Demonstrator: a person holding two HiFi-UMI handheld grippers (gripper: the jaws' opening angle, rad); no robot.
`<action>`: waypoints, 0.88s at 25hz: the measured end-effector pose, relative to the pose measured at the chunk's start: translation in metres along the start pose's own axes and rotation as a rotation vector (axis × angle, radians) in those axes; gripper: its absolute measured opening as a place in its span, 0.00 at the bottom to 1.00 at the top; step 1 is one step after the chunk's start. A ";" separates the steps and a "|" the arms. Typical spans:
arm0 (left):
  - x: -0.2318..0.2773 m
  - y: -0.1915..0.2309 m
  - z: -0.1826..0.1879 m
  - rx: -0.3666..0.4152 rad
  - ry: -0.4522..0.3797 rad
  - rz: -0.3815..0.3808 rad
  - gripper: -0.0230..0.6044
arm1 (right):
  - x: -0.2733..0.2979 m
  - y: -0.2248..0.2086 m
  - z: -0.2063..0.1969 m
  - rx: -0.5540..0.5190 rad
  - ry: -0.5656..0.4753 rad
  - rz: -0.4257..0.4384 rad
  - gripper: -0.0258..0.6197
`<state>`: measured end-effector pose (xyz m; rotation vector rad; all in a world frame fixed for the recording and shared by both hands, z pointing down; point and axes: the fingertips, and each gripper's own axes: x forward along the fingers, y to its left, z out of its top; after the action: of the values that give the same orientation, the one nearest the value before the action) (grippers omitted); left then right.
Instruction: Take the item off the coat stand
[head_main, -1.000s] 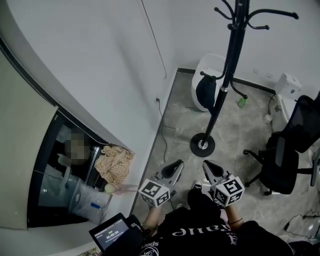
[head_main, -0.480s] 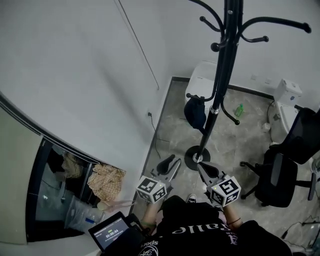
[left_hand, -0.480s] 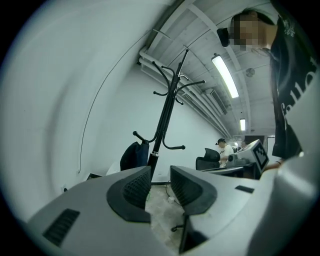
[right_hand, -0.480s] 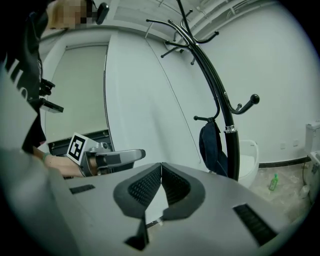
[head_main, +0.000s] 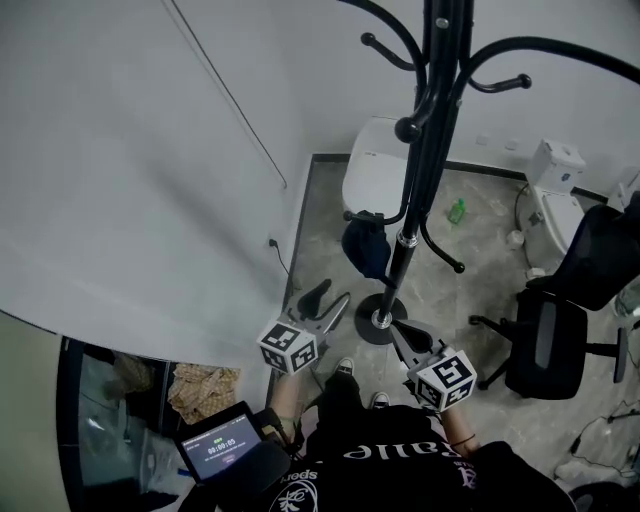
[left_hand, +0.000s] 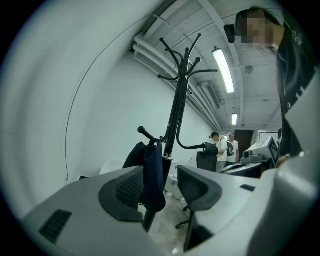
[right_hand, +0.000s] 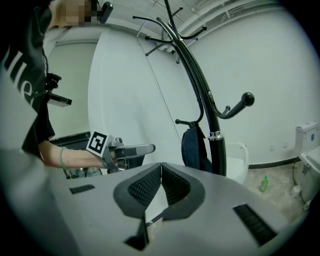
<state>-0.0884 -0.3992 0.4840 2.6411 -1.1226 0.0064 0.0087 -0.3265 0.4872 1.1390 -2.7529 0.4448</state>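
The left gripper's (left_hand: 160, 186) two dark pads are spreading apart as I watch, and nothing is between them. The task's item shows in the gap only because it hangs farther off in line with them. The right gripper (right_hand: 159, 186) has its ribbed pads pressed flat together and holds nothing.

Both tools are low in front of the person, the left gripper (head_main: 330, 298) and the right gripper (head_main: 405, 336) just short of the round foot of the coat stand (head_main: 420, 150).

The item is a dark blue cloth thing (head_main: 365, 246), a bag or a folded garment; I cannot say which. It hangs from one of the stand's lower hooks, close against the black pole, above the floor and well below the bare upper hooks. Seen from the left gripper, it (left_hand: 152, 170) droops in long, limp folds to a rounded bottom.

I judge it soft and light, with no stiffness to push against, so a pinch low down would only stretch it. The better hold looks to be high up, where the cloth (right_hand: 195, 145) gathers under the hook. From there it needs lifting up and over the knobbed hook end (left_hand: 140, 131), since a sideways pull could snag it or rock the stand.
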 end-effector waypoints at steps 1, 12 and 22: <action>0.009 0.008 0.003 0.008 0.011 -0.019 0.36 | 0.005 -0.004 0.004 0.006 -0.008 -0.011 0.07; 0.093 0.075 0.010 0.119 0.128 -0.236 0.40 | 0.049 -0.027 0.027 0.029 -0.043 -0.119 0.07; 0.134 0.066 -0.005 0.161 0.217 -0.459 0.42 | 0.062 -0.035 0.023 0.059 -0.044 -0.202 0.07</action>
<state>-0.0402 -0.5364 0.5197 2.8906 -0.4508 0.2951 -0.0105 -0.3992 0.4879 1.4395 -2.6402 0.4831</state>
